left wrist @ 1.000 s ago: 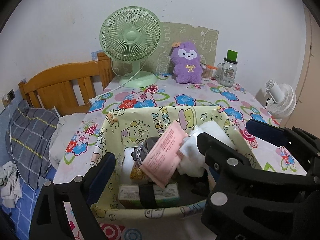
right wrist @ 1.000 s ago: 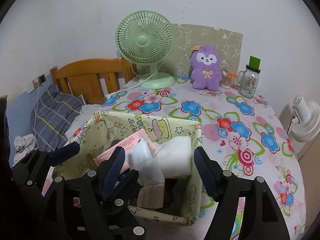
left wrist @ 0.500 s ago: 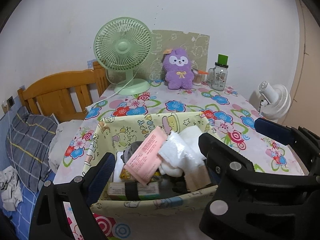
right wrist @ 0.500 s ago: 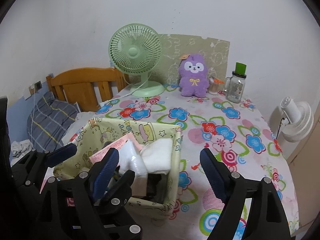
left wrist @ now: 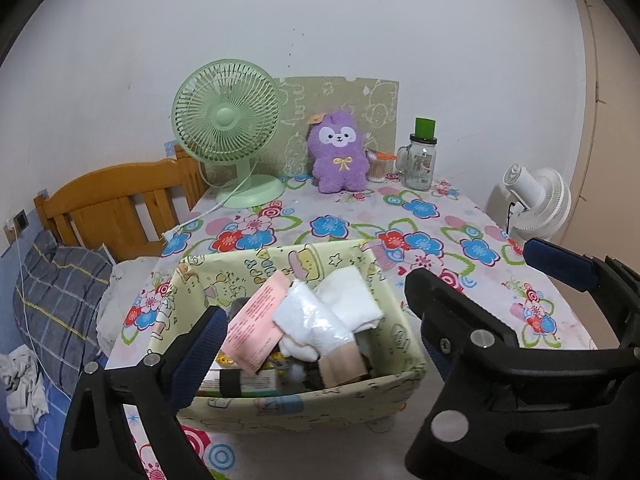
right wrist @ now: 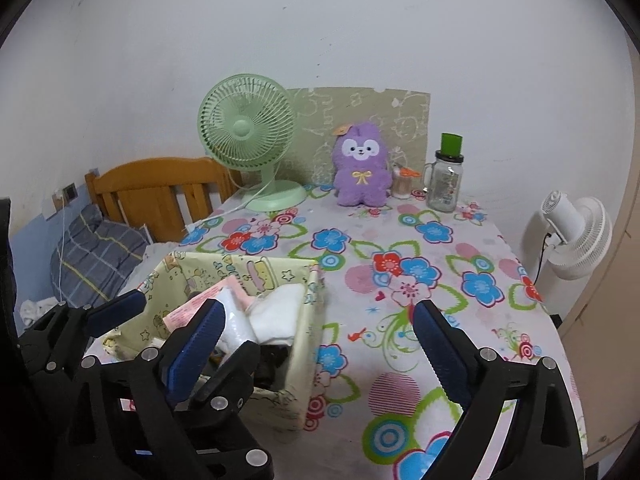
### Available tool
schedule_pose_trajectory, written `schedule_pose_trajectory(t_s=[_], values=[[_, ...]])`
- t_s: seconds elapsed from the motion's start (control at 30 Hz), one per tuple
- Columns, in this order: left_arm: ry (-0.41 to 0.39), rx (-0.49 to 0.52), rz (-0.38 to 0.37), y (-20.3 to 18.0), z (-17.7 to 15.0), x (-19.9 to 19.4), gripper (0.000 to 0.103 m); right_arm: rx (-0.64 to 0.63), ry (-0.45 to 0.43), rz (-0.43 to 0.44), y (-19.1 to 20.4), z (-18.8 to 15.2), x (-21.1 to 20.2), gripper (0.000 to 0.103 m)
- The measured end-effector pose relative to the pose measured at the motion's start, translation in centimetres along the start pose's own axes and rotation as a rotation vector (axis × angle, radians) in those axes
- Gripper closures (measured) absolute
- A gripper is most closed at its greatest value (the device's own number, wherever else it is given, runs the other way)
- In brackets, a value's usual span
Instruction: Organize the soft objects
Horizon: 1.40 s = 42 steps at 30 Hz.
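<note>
A pale yellow cartoon-print fabric box (left wrist: pixel 304 404) stands at the near left of the floral table; it also shows in the right wrist view (right wrist: pixel 298 364). In it lie a white folded cloth (left wrist: pixel 350 300), a bagged white cloth (left wrist: pixel 312 326), a pink packet (left wrist: pixel 256 324) and other items. A purple plush (left wrist: pixel 339 152) sits upright at the table's back, also in the right wrist view (right wrist: pixel 362 164). My left gripper (left wrist: pixel 316 316) is open and empty, over the box. My right gripper (right wrist: pixel 316 340) is open and empty, right of the box.
A green desk fan (left wrist: pixel 228 128) and a glass jar with green lid (left wrist: pixel 420 156) stand at the back by a cardboard panel. A white fan (right wrist: pixel 576 236) stands off the right edge. A wooden bed frame (left wrist: pixel 116 204) and plaid pillow (left wrist: pixel 56 296) lie left.
Both grippers have pulled back and up from the box, so more of the table shows. The right gripper has also shifted right, off the box. Both stay open.
</note>
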<state>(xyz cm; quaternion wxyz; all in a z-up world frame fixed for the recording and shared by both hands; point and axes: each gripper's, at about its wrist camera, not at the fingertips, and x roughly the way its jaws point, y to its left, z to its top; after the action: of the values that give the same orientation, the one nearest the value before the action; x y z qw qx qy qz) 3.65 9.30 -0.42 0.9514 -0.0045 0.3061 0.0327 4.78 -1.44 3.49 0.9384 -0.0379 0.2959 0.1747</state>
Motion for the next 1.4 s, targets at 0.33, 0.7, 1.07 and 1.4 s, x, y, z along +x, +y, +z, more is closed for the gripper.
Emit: schedule_pose_trajectory(t_s=[0.33,0.7,1.07,1.4], values=[[-0.031,0.009,0.001,-2.3,0.8,-1.4,0.003,0.027,-0.031,-0.020,-2.3,0.4,-2.1,0.005],[-0.067,0.005,-0.001,-4.3,1.6,-3.0,0.002,0.053,-0.081,-0.045,-4.9,0.8,-4.7,0.003],[-0.096,-0.004,0.009,-5.4,2.0,-4.6,0.000,0.042,-0.117,-0.059,-6.5,1.3,-6.9,0.002],[-0.138,-0.026,0.011,-5.6,2.4,-6.2,0.000,0.036,-0.157,-0.101,-7.8,1.7,-8.9,0.000]])
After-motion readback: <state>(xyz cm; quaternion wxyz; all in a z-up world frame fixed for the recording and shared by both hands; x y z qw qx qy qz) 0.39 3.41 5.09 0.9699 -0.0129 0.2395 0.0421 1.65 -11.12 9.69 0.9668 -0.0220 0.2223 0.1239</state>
